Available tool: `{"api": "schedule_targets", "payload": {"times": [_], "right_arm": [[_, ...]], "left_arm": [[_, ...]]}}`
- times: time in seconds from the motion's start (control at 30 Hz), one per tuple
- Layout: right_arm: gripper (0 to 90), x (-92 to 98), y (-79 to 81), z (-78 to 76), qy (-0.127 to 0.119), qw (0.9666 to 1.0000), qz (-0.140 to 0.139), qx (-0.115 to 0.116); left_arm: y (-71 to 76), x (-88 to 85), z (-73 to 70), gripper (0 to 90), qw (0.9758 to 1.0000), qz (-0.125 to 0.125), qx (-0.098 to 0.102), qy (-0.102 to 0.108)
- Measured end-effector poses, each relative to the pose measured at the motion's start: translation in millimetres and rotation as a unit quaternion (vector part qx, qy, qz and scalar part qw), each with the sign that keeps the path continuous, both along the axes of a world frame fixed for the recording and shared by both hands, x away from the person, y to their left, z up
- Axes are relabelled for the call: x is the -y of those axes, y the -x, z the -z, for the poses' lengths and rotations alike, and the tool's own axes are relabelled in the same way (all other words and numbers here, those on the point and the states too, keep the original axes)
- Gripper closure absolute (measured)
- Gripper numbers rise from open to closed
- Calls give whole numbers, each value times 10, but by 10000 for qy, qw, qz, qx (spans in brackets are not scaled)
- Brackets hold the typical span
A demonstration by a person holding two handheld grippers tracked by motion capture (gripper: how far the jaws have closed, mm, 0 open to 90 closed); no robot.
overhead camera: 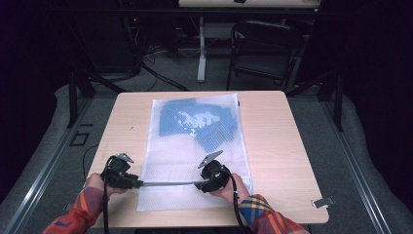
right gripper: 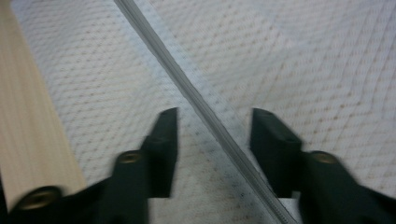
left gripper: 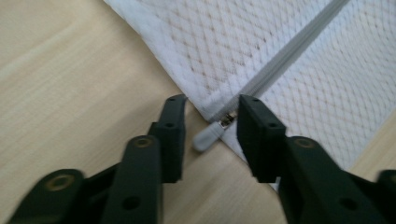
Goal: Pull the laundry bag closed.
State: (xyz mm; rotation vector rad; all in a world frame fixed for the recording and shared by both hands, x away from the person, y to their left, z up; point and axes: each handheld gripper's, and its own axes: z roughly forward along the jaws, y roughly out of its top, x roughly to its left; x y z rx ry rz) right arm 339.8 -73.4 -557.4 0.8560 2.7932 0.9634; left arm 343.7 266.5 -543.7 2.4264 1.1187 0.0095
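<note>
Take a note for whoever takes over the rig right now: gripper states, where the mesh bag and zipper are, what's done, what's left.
Left gripper: open, jaws either side of the grey zipper pull at the bag's left edge, not pinching it.
Right gripper: open, jaws astride the zipper, over the mesh.
White mesh laundry bag: flat on the wooden table, blue garment inside at the far end.
Done: garment is in; the zipper looks closed along the stretch in view.
Left: probably just withdrawing both grippers; check the zipper's full length first.

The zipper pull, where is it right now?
The zipper pull sits at the corner of the white mesh bag, between the open jaws of the left gripper, in the left gripper view.
</note>
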Motion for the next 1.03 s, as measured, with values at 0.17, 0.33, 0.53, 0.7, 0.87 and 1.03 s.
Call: {"api": "schedule_targets", "payload": {"times": [0.17, 0.33, 0.53, 0.7, 0.87, 1.03], "right_arm": [[147, 1, 24, -151, 95, 9995, 274, 153], [61, 158, 1, -218, 182, 9984, 480, 230], [0, 403, -24, -278, 296, 9962, 784, 244], [0, 712, -57, -322, 490, 9922, 1105, 303], [0, 1060, -80, -305, 540, 9864, 1525, 297], [0, 1451, -72, -257, 534, 9776, 2027, 197]], "left_arm": [[-44, -20, -1, 318, 9997, -240, 22, 32], [-55, -6, -35, 129, 9991, -306, 270, -113], [-53, -47, -80, 16, 9984, -360, 431, 80], [-52, -83, -84, 0, 9978, -405, 501, 174], [-67, -155, -71, 0, 9968, -560, 531, 218], [-96, -213, -41, 0, 9957, -720, 523, 243]]}}
